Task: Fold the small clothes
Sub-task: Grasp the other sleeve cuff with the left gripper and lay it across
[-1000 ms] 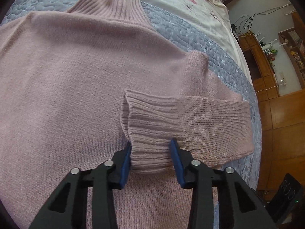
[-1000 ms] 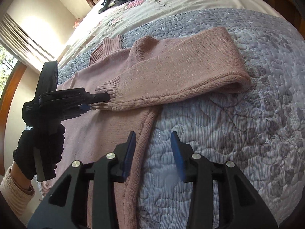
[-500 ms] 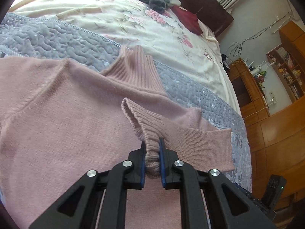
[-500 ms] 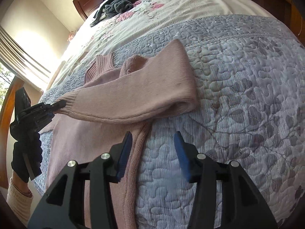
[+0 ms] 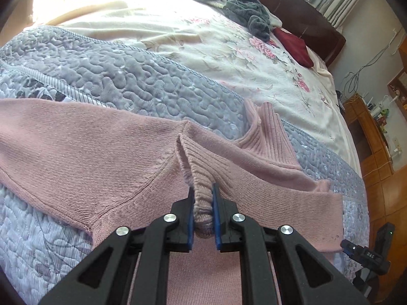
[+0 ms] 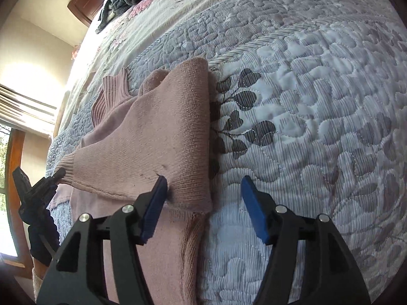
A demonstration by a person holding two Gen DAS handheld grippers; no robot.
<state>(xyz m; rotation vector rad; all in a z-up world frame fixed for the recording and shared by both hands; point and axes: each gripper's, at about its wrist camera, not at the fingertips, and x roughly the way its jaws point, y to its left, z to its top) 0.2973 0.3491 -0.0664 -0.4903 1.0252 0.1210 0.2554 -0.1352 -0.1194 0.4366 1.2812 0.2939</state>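
Now left gripper (image 5: 202,213) jaws clamp sweater (image 5: 89,157) cuff (image 5: 201,185); right gripper (image 6: 203,203) jaws apart.

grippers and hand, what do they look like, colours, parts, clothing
Both the left gripper and right gripper have matte black angular fingers with triangular cut-outs, silver round pivot screws and blue pads. The hand holding the left one wears a dark glove, over a cream ribbed cuff.
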